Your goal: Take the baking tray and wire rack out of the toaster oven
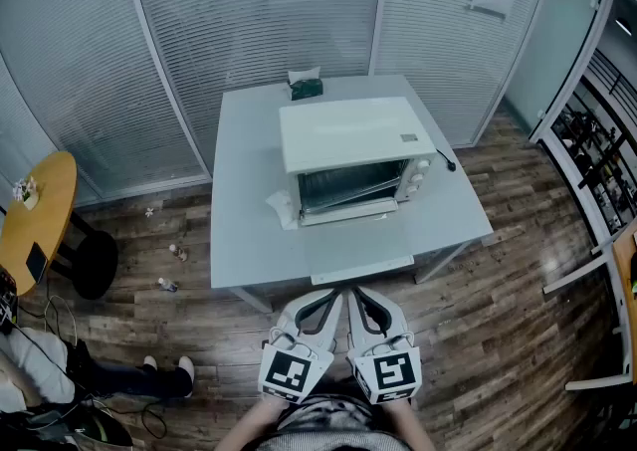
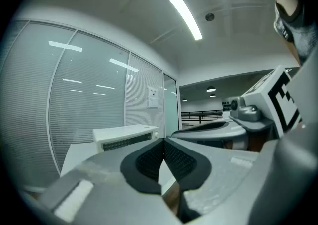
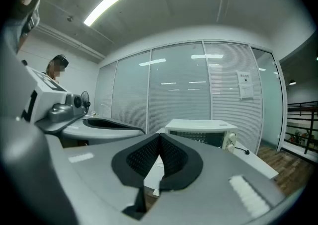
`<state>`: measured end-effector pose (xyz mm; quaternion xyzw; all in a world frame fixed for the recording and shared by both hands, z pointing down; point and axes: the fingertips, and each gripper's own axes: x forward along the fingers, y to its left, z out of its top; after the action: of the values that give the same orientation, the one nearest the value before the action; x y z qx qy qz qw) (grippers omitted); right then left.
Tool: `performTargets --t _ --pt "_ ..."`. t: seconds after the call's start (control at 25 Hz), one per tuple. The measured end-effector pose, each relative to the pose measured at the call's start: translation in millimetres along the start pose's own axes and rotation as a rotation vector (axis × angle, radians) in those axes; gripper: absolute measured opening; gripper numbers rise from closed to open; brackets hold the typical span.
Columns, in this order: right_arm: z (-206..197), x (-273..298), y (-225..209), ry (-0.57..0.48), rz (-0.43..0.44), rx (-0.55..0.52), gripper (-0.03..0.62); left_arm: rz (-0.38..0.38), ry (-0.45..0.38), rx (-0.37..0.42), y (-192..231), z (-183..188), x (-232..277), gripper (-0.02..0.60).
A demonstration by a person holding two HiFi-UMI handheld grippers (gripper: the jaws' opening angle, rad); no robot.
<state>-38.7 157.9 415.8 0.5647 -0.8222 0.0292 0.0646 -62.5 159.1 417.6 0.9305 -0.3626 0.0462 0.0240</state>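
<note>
Two grippers, the left gripper (image 1: 334, 296) and the right gripper (image 1: 358, 294), hovered side by side just off the bench's (image 1: 249, 240) six o'clock edge. Each had its fingers pressed together on nothing. At their twelve o'clock stood the toaster oven (image 1: 348, 135). The wire rack (image 1: 350, 183) showed slanted inside it — the baking tray could not be told apart there.
</note>
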Motion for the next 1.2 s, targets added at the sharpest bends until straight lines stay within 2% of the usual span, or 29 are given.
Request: performTargets --t 0.08,0.16,0.28,0.48,0.64,0.76,0.96,1.2 --pt "-3 4 2 0.008 -0.002 0.000 0.002 -0.016 0.001 0.053 5 -4 -1 0.003" --pt "-6 7 4 0.015 -0.009 0.002 0.003 -0.024 -0.001 0.061 10 -6 -2 0.003" --pt "-9 8 10 0.024 -0.022 0.022 0.003 -0.030 0.000 0.018 14 -9 -8 0.003" --pt "-12 10 27 0.027 -0.045 0.034 0.002 -0.069 0.002 0.033 23 -15 -18 0.003" --pt "-17 12 38 0.032 -0.052 0.037 0.003 -0.061 -0.011 -0.058 29 -13 -24 0.003" --pt "-17 12 40 0.048 -0.067 0.033 0.003 -0.055 -0.004 -0.053 33 -14 -24 0.003" --pt "-14 16 18 0.032 -0.108 0.034 0.003 -0.078 0.001 -0.035 33 -9 -7 0.003" --pt "-9 39 -20 0.016 -0.087 0.074 0.003 -0.076 0.006 -0.035 36 -3 34 0.003"
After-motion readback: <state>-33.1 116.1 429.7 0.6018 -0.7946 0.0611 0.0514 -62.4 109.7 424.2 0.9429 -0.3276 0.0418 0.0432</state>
